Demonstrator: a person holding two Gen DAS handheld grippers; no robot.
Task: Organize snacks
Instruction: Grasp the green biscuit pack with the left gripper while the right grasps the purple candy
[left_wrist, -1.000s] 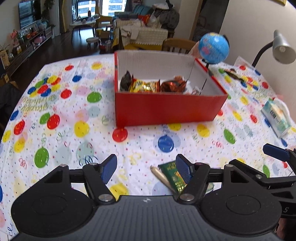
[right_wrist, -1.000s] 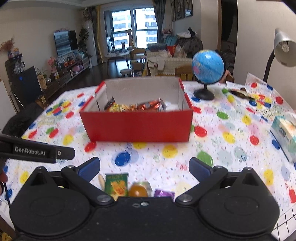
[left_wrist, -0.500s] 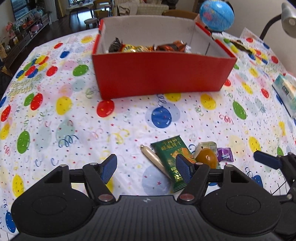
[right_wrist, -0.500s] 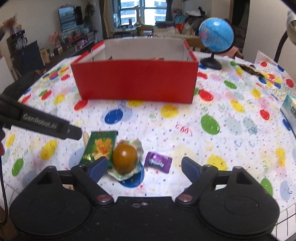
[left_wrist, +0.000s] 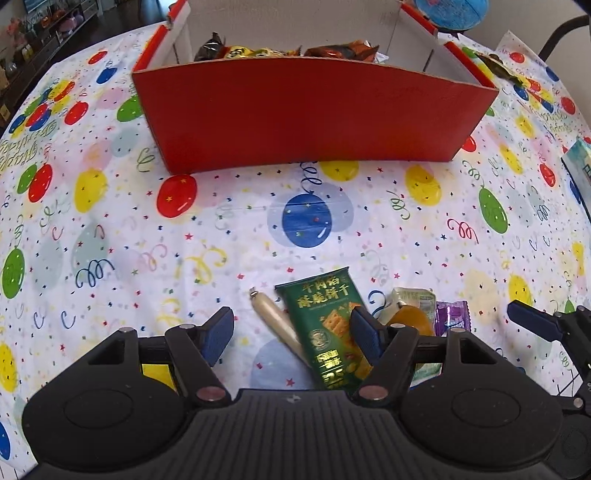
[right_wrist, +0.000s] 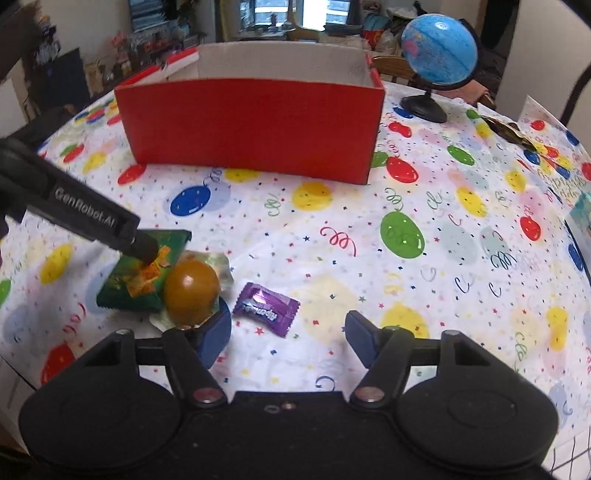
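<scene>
A: Both grippers have come down toward the loose snacks at the near edge of the table; a second ago the red box (left_wrist: 310, 110) filled the middle of each view, now it sits far.

B: Left gripper (left_wrist: 291, 332)?

A: Jaws apart, nothing pinched; they straddle the thin sausage stick (left_wrist: 275, 319) and the green cracker packet (left_wrist: 328, 328) (its right pad overlaps the packet's edge in view; contact uncertain).

B: Right gripper (right_wrist: 288, 334)?

A: Jaws have just been closing, though still parted and empty; the purple candy (right_wrist: 266, 308) lies just beyond them, the brown jelly cup (right_wrist: 192, 291) beside its left pad.

B: Meaning?

A: Likely a double pickup; left for packet or sausage, right for candy; four items remain outside the box, which already holds wrappers.
</scene>
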